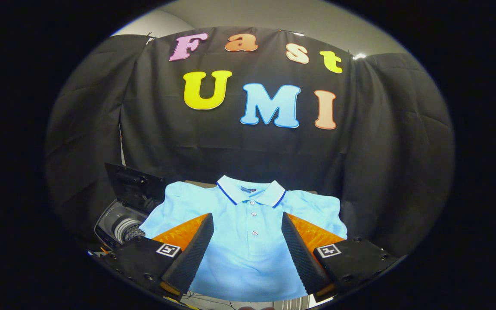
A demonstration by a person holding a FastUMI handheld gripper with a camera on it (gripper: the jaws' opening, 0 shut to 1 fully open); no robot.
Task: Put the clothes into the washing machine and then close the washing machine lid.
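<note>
A light blue polo shirt (248,228) lies flat, collar away from me, its button placket running between my fingers. My gripper (247,217) hovers over the shirt, open wide, with nothing pressed between the fingers. To the left of the shirt stands the washing machine (121,226), its grey drum showing and its dark lid (134,185) raised upright behind the opening. The shirt's left sleeve reaches close to the machine's rim.
The black cloth wall (381,172) closes the booth right behind the shirt and machine. A thin strip of tan table edge (196,184) shows past the shirt's left shoulder. Some cables lie at the bottom near my fingers (213,299).
</note>
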